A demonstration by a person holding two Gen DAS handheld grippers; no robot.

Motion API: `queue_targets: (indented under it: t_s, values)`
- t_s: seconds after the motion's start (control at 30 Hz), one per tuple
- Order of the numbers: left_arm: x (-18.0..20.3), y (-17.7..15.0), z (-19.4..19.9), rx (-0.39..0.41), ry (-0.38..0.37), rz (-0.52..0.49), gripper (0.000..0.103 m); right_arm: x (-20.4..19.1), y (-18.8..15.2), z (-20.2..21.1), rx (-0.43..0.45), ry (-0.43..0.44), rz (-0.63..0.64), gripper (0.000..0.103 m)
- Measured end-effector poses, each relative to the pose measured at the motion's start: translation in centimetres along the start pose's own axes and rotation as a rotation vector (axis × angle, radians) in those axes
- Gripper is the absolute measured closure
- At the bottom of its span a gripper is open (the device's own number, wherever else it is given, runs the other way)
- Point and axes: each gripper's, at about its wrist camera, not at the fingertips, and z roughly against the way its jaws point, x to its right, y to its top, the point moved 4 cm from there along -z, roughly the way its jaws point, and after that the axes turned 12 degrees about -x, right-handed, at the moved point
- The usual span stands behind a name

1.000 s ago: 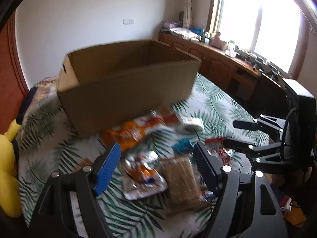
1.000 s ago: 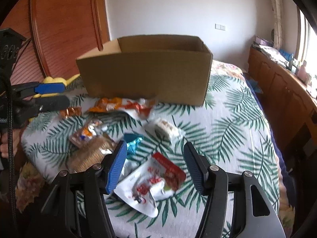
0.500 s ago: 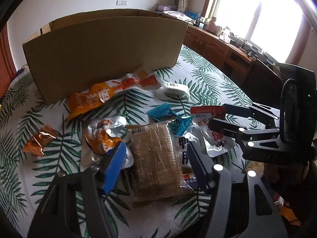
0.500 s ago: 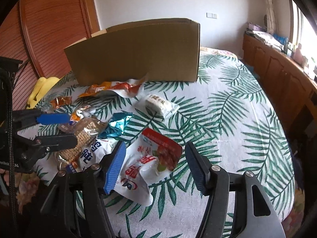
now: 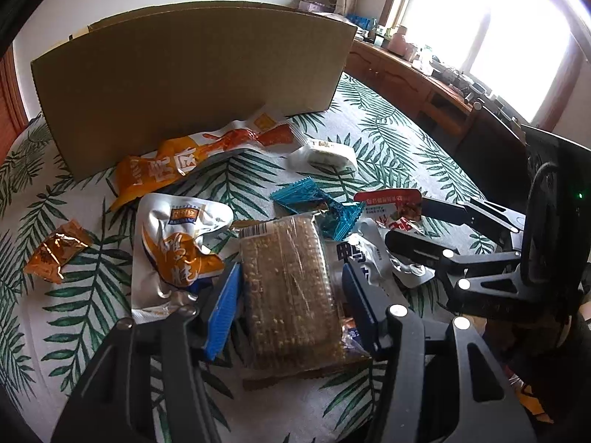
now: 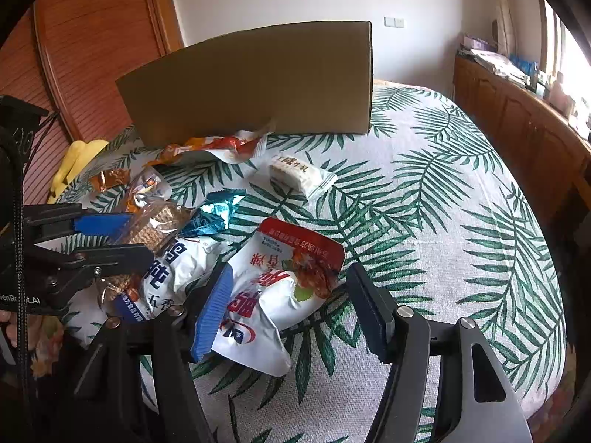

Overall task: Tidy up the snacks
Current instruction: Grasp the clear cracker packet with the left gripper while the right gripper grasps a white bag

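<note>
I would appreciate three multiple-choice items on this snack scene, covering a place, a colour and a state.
1. Where does the white bun packet lie?
A. inside the cardboard box
B. on the leaf-print cloth, in front of the box
C. between the right tongs

2. What colour is the crumpled foil wrapper beside the cracker pack?
A. teal blue
B. pink
C. black

3. How does the cracker pack sit relative to the left tongs?
A. far away
B. lifted in the air
C. between their open pads, on the cloth

Answers: B, it rests on the cloth near the cardboard box; A, blue foil; C, both pads flank it.
</note>
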Motion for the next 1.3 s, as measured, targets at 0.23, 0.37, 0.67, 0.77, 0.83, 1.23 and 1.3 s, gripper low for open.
queue_targets:
  t_s: [0.23,0.37,0.67,0.77,0.83,1.23,1.3]
  values:
    - [-0.4,0.1,0.0,0.020,-0.006,0.014,0.061,-0.7,0.0,-0.5,0.012,-0.044,0.033,0.034]
    - [-0.7,-0.4,0.5,0.037,-0.012,0.030,0.061,-1.1,-0.2,-0.6,0.017,-0.078,0.062,0.034]
    - [-0.8,-1.0,2.5,0.098,-0.026,0.035,0.061,-1.0,0.0,-0.8,0.018,-0.083,0.063,0.034]
    - [-0.8,-1.1,2.9,0.109,-0.023,0.033,0.061,-0.9,-0.1,-0.6,0.024,-0.089,0.064,0.043]
    - [-0.8,-1.1,3.0,0.114,-0.022,0.035,0.061,-0.7,-0.2,-0.4,0.026,-0.088,0.064,0.054]
    - [-1.2,-1.5,3.1,0.121,-0.022,0.052,0.061,0.6,-0.4,1.9,0.074,-0.060,0.024,0.075]
    - [-1.1,-1.5,3.3,0.125,-0.021,0.053,0.061,0.6,-0.1,2.4,0.088,-0.057,0.026,0.082]
